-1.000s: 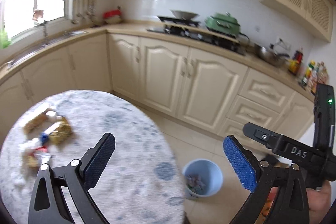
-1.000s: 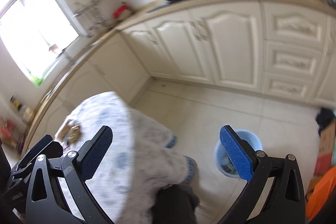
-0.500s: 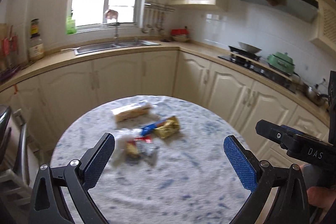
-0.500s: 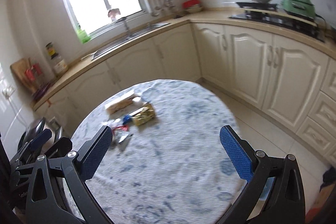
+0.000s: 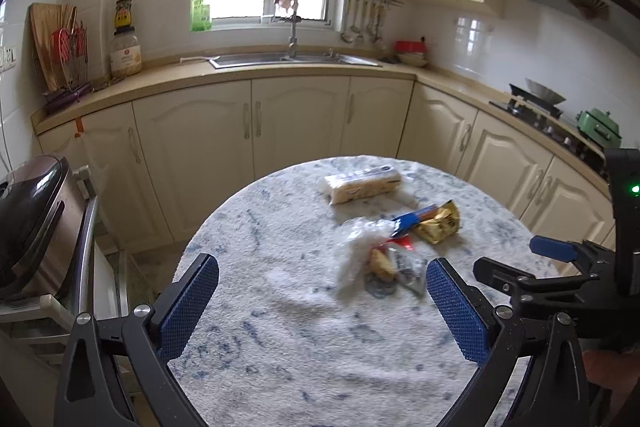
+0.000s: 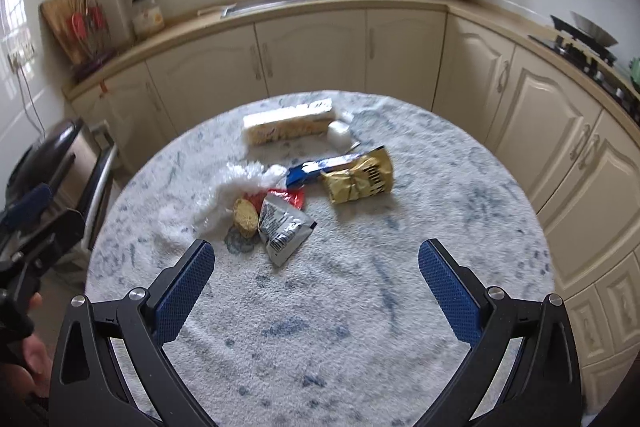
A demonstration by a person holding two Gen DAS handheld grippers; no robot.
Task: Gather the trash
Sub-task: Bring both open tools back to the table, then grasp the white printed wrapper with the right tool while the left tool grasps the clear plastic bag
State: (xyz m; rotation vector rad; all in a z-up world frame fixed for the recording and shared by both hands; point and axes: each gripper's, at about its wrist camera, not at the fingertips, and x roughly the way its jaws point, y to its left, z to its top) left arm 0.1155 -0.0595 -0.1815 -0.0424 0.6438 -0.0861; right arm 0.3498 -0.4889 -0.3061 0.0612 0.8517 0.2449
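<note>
Trash lies in a loose pile on the round blue-and-white table (image 6: 360, 307): a gold snack bag (image 6: 358, 179), a blue wrapper (image 6: 316, 169), a red wrapper (image 6: 290, 197), a silver sachet (image 6: 282, 227), a round biscuit (image 6: 245, 213), a clear plastic bag (image 6: 224, 193) and a long cracker pack (image 6: 288, 125). The pile also shows in the left wrist view, with the gold bag (image 5: 438, 223) and cracker pack (image 5: 362, 183). My right gripper (image 6: 316, 291) is open and empty, above the table just short of the sachet. My left gripper (image 5: 322, 307) is open and empty, near the table's front.
Cream kitchen cabinets (image 5: 296, 123) curve round behind the table, with a sink (image 5: 288, 59) under the window and a stove (image 5: 536, 103) at the right. A dark appliance on a metal rack (image 5: 36, 227) stands left of the table.
Both views have swung left from the floor and blue bin onto the table. The trash pile is now nearer and more central between both grippers. Both grippers stay open.
</note>
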